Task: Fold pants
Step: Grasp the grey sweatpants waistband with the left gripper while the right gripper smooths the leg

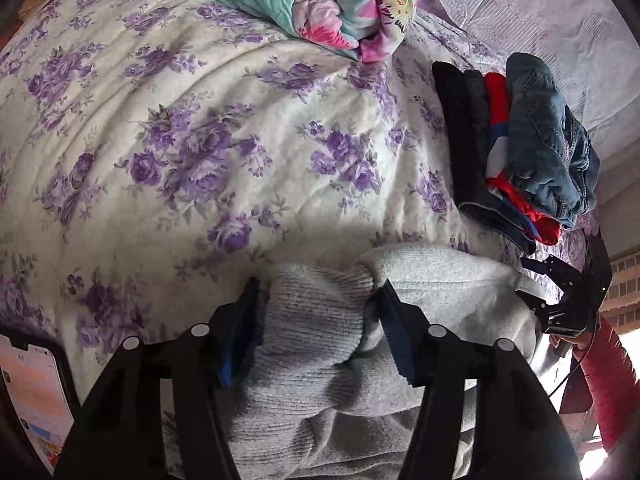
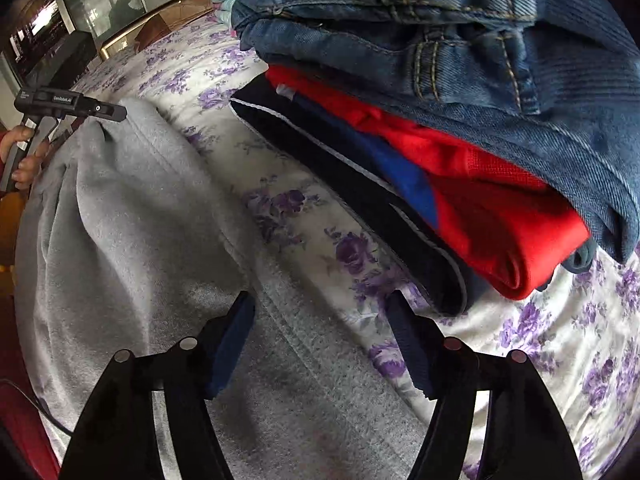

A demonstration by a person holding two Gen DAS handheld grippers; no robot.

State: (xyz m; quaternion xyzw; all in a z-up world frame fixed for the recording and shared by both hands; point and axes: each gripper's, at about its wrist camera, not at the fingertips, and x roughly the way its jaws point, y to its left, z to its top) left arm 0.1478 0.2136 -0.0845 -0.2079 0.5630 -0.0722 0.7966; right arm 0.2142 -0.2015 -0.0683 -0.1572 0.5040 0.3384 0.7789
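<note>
Bed with a purple-flowered sheet [image 1: 208, 128], folded clothes stack [image 2: 460, 152] on it. The grey pants [image 1: 320, 340] lie beside the stack; left gripper [image 1: 318, 304] pinches a ribbed cuff, right gripper [image 2: 320, 320] straddles the waistband, jaws apart.

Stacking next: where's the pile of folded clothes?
Right of the grey pants, the folded pile sits on the floral bedspread, jeans on top.

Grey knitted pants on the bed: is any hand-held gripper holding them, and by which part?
The left hand-held gripper pinches the grey knitted pants at a ribbed cuff. The right hand-held gripper holds nothing.
</note>
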